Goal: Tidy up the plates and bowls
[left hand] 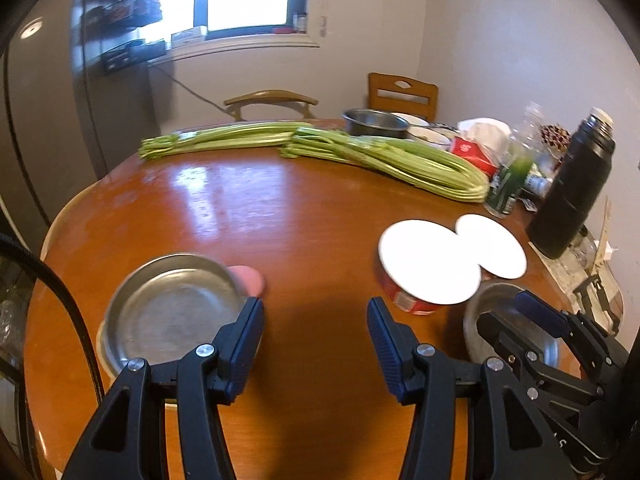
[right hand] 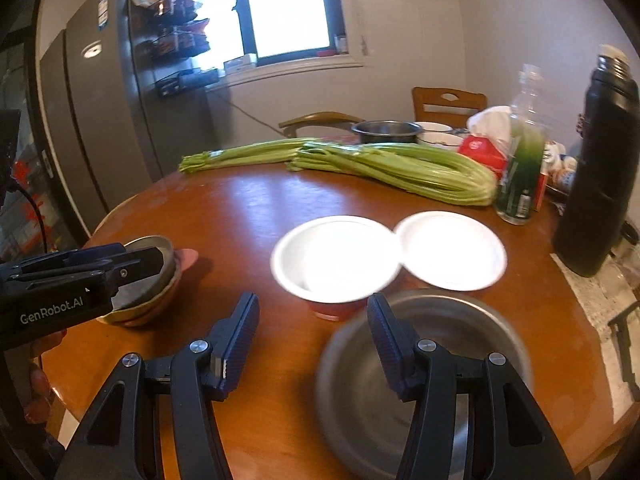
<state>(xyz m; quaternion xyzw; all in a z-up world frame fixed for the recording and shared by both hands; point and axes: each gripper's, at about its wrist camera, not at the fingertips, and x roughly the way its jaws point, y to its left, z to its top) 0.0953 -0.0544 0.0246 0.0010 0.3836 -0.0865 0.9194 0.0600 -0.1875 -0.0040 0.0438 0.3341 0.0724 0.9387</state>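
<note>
Spread wide and pinching nothing, the left tongs (left hand: 316, 344) hover low over the brown wooden counter (left hand: 248, 208), with a steel dish (left hand: 172, 312) just left of the left finger; that dish sits nested upright in a stack of bowls (right hand: 148, 300), tilted slightly. The right tongs (right hand: 312, 344) are likewise spread, their right finger over the near rim of a second steel dish (right hand: 424, 380), which rests flat near the counter's right edge; whether the finger touches the rim cannot be told.

Largest on the counter are two bundles of green stalks (left hand: 360, 152), their long axes running left to right across the far side. A tall black flask (right hand: 600, 168) stands upright at the right. Just beyond the second steel dish sits a red bowl with a white inside (right hand: 336, 260), mouth up, and a white plate (right hand: 452, 248) touches its right rim. A clear bottle (right hand: 520, 168) stands between flask and stalks.
</note>
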